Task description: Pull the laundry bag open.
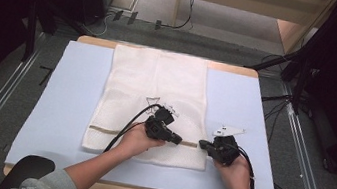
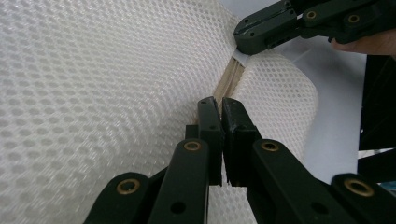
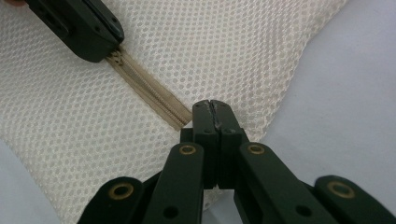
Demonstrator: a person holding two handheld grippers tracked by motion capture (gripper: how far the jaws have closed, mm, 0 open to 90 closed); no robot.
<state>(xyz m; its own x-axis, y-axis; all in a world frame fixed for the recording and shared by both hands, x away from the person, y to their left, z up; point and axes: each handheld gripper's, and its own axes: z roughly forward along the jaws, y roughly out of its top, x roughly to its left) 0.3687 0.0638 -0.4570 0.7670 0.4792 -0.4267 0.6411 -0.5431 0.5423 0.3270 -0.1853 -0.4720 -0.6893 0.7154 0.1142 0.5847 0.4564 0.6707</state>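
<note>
A white mesh laundry bag (image 1: pixel 152 105) with a beige zipper (image 3: pixel 152 95) lies flat mid-table, its zipper end toward the near edge. The left gripper (image 1: pixel 177 139) is clamped on the zipper; the right gripper (image 1: pixel 203 144) pinches the zipper's end at the bag's right edge. The gripper views reveal the honeycomb weave and zipper teeth; the high view shows the pale blue table (image 1: pixel 65 94).

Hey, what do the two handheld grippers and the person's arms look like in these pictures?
Both tools are black. The left gripper and right gripper each have two flat black jaws on linked bars with brass-coloured rivets. A black cable trails from the left one; the right one carries a pale three-cornered plate. A grey sleeve covers the left arm near the elbow.
</note>
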